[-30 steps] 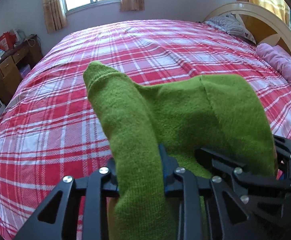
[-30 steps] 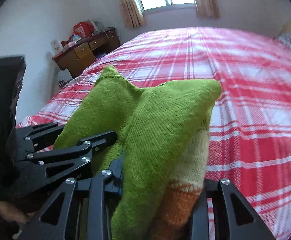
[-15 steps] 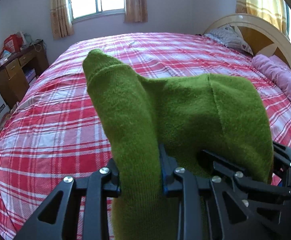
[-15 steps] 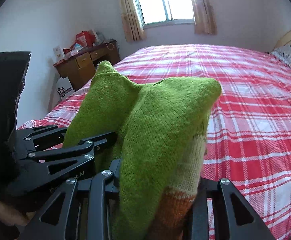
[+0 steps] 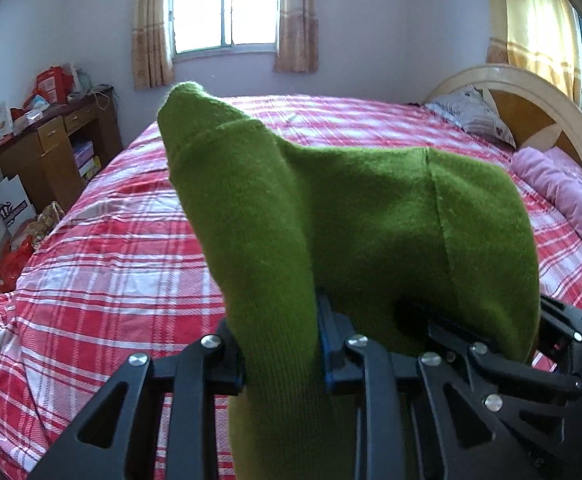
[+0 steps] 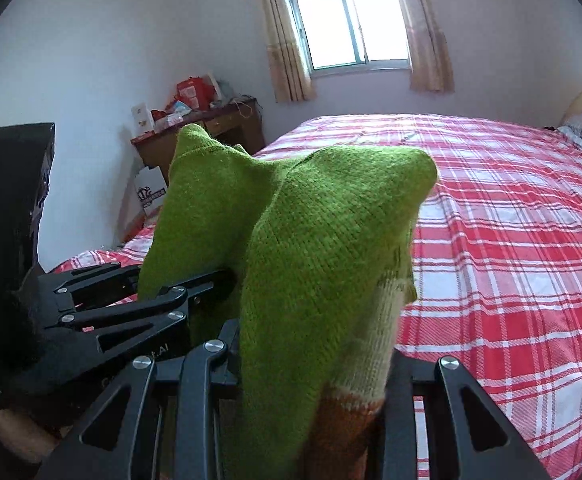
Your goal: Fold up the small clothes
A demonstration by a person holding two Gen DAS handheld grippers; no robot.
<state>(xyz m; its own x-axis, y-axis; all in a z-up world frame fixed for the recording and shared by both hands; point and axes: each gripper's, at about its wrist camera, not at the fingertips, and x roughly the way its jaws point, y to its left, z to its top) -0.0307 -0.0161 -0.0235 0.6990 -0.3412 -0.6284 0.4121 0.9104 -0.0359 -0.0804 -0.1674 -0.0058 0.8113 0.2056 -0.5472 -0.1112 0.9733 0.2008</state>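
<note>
Both grippers have come up off the bed over the last second, carrying the small green knitted garment (image 5: 371, 240) with them: the window and far wall now fill much more of each view, and the red-and-white plaid bedspread (image 5: 111, 280) sits lower in the picture. The left gripper (image 5: 281, 354) has its fingers narrowed onto a thick bunch of the green knit, which rises in a peak above them and drapes across to the right gripper (image 5: 491, 356), seen at the right edge of the left wrist view. The right gripper in its own view (image 6: 311, 364) is likewise clamped on the knit, where a cream and orange band (image 6: 371, 360) shows at the garment's lower edge; the left gripper appears at that view's left side (image 6: 195, 292). The two grips sit close together, so the garment hangs bunched between them, wholly clear of the bedspread rather than spread out. That suggests the piece is being lifted to be shaken out or carried over the open plaid surface before it can be laid flat; no fold is visible yet. A wooden desk (image 5: 51, 152) with clutter stands against the wall beside the bed.
</note>
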